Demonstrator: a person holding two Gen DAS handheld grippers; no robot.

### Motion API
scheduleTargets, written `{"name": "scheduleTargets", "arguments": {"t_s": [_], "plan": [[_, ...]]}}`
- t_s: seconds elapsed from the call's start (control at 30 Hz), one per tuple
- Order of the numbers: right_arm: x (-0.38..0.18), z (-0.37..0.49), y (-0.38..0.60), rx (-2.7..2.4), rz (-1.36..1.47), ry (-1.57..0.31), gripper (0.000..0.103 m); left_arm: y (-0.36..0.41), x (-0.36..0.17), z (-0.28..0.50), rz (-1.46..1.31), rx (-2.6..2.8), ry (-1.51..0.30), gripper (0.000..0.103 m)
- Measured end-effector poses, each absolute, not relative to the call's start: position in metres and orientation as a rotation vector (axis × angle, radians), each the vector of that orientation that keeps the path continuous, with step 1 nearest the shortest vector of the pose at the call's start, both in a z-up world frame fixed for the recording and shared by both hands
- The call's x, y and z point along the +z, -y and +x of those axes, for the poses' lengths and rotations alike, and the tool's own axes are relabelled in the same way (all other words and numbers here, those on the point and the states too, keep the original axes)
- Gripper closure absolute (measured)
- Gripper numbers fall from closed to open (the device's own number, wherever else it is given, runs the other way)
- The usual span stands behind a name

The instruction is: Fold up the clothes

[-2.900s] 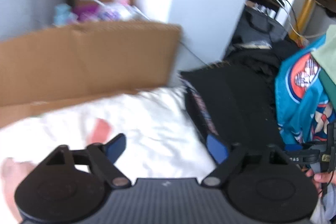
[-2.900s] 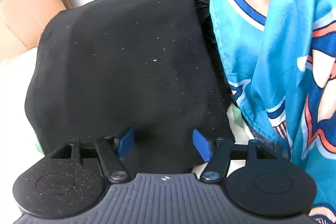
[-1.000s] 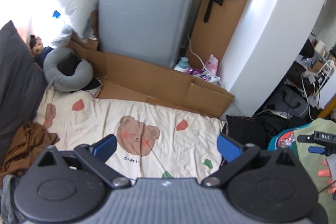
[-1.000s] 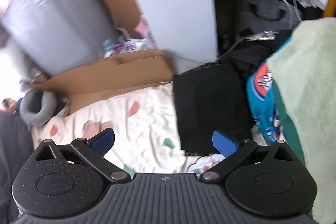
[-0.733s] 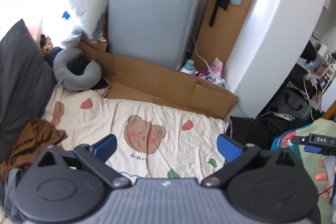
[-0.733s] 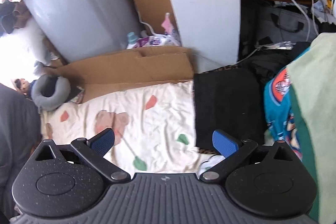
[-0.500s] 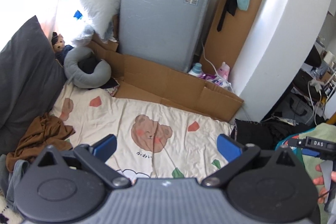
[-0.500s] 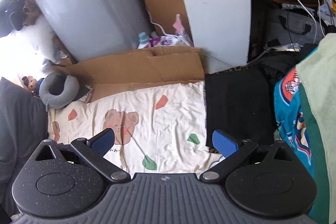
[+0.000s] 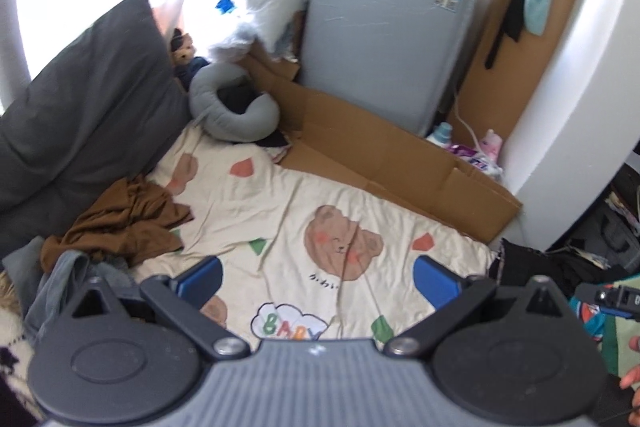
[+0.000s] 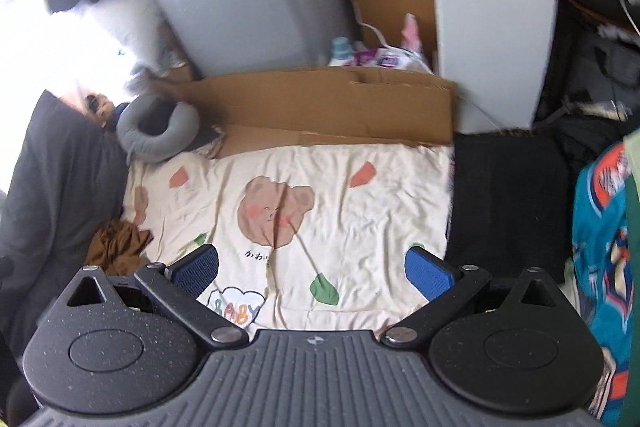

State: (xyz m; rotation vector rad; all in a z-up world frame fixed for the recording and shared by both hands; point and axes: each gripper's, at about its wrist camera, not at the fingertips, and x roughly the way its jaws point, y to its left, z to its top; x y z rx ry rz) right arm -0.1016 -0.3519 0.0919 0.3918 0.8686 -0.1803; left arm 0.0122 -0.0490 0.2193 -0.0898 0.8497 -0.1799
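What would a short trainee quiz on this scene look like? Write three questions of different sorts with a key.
1. True or false: the left gripper is shut on the brown garment.
2. Which lies at the right edge of the bear-print sheet in the right wrist view? A) black folded garment B) grey neck pillow C) dark grey pillow
3. Fill in: the word printed in the cloud on the sheet is ____.

Key: 1. False; both the left and the right gripper are open and hold nothing. 2. A. 3. BABY.
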Motion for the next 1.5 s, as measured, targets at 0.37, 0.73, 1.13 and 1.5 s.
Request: {"name": "scheduleTargets", "arguments": {"t_s": [0.37,0.73,1.13,1.5], "plan": [[0.085,-0.093,0.315,-0.028,0.271,-0.996,0.001,0.026,0.216,-0.013,-0.137,-0.079,-0.907,0.0],[0.093,-0.098,0.293,0.014,0.225,-0.963,0.001,0.0,0.213,-0.048,-0.134,-0.032,-0.903,0.0],[0.098,-0.129,0.281,-0.075,0.184,-0.934,0.001,0.006,0.201,-0.061,-0.082,-0.101,-0.917,0.0],[0.095,-0.141,0.286,-0.113,0.185,-0.943,0.001,0.004,0.192,-0.058,-0.071,-0.082,-0.968,0.001]]}}
